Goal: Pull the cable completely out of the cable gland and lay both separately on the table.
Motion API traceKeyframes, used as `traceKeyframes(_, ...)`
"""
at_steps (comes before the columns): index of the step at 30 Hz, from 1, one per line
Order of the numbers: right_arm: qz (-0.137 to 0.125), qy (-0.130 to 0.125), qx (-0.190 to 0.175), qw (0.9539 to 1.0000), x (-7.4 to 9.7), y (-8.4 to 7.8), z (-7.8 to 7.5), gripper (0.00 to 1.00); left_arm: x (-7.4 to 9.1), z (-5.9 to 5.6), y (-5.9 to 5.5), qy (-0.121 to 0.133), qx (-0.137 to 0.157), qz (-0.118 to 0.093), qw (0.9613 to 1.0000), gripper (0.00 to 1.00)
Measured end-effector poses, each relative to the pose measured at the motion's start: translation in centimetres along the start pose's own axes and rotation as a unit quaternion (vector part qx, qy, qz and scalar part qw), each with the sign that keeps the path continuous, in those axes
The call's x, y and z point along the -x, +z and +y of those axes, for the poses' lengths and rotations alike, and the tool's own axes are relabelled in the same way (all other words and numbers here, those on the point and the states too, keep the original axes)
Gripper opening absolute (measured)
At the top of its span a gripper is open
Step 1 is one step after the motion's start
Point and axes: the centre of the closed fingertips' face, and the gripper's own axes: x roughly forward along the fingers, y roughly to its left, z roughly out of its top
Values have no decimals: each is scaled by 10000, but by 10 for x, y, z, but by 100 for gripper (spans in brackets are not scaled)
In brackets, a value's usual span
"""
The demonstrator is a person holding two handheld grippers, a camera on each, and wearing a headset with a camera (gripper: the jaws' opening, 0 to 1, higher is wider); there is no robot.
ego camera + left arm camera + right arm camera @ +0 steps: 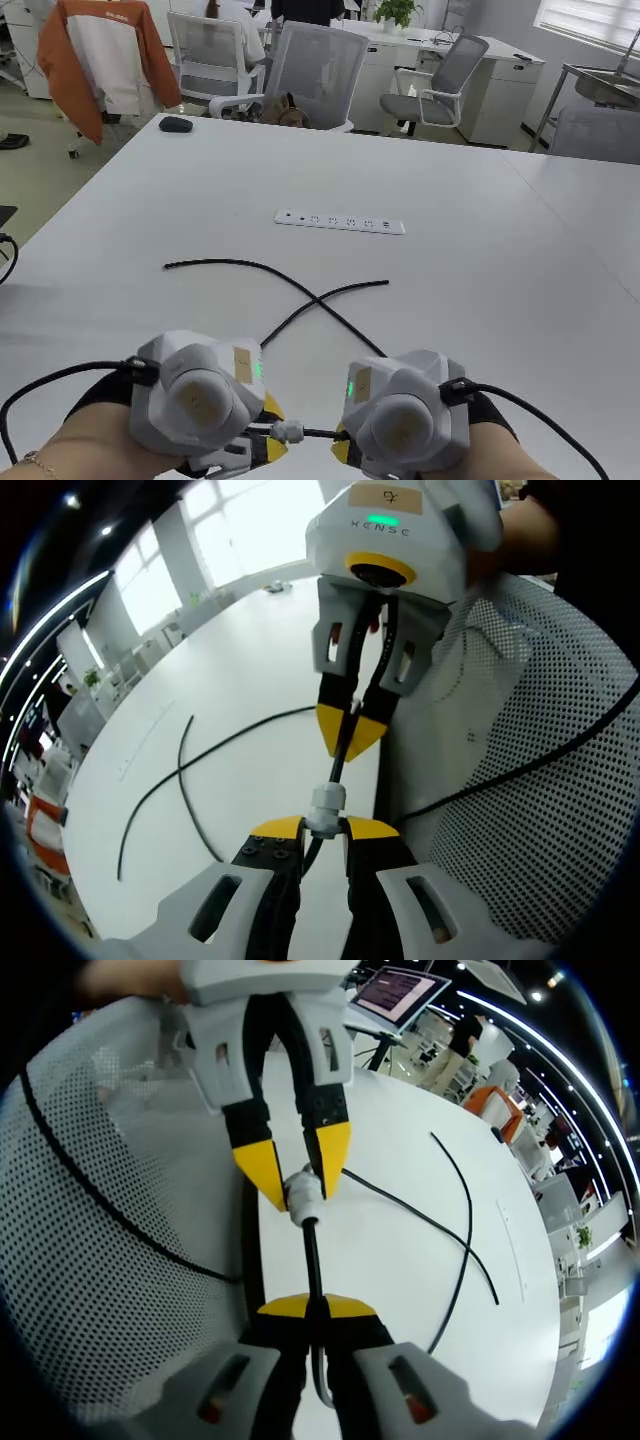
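- Two grippers are meeting nearest you: your left gripper (pixel 323 829) is clamping its jaws tight on the one white cable gland (pixel 288 431).
- Your right gripper (pixel 313 1307) is pinching the black cable (pixel 311 1250), jaws closed on it, just beside the gland.
- Gland and cable are hanging joined between the grippers, by the table (pixel 480 300) edge.
- Two black strands (pixel 240 264) are lying crossed on the table, one power strip (pixel 340 222) beyond them.
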Motion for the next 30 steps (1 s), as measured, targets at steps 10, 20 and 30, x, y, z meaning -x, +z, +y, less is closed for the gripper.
traceKeyframes(10,660,-179,-306,9972,0,-29,-9,2,1,2,-3,62,1,99,9999,17)
traceKeyframes(20,246,62,-51,9997,-4,-8,1,20,-1,-3,2,1,-105,45,9999,17)
traceKeyframes(30,-519,334,184,9979,3,26,16,2,-10,0,-2,-90,-191,35,9998,17)
